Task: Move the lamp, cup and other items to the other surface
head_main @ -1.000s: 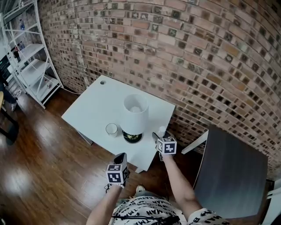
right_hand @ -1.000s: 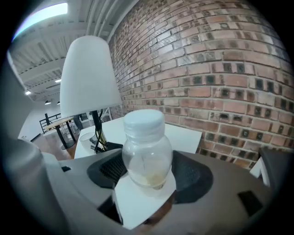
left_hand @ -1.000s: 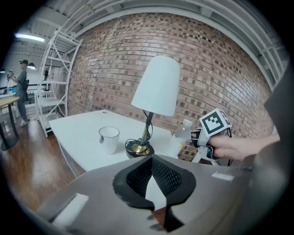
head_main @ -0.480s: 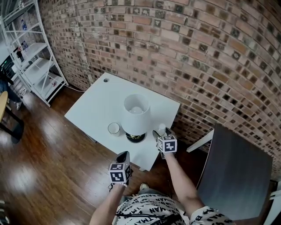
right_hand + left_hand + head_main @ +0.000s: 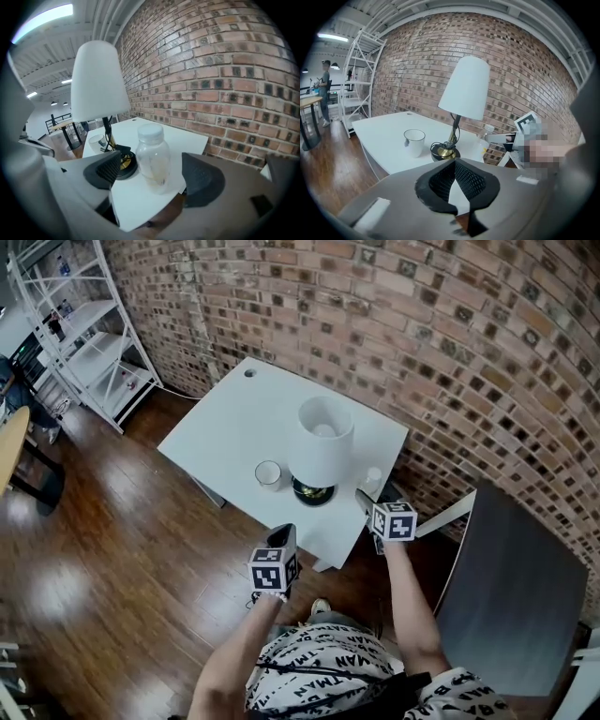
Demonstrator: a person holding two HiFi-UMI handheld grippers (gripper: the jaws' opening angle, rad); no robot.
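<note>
Bottle (image 5: 153,157) stands at the middle of the right gripper view, between the jaws of the right gripper (image 5: 152,177). Both pads are clear of its sides. The jaws have just been opening wider, so this gripper is released, probably spread to take the bottle's width before a grasp. The bottle is small, clear and round-shouldered with a white screw cap; it looks smooth and light. It stands upright at the table's (image 5: 234,427) near right corner, just beside the lamp (image 5: 323,442).

The left gripper (image 5: 454,161), at the lower centre of the head view, hangs off the table's near edge above the wooden floor. Its jaws are clenched together on nothing. I judge it is idle while the right one works.

The lamp has a white, matte, tapering shade on a thin dark stem. Its round dark base has a brass-coloured centre and a black cord coiled on it. It looks top-heavy, so a hold low on the stem or base would suit it best.

The cup (image 5: 268,473) sits left of the lamp base, apart from it. It is white and glossy with a thin dark rim line. The table is flat, white and smooth, with a small hole near its far corner.

Lamp, cup and bottle are all on the white table. The dark grey surface (image 5: 506,587) at the right of the head view is likely where they are to go.
</note>
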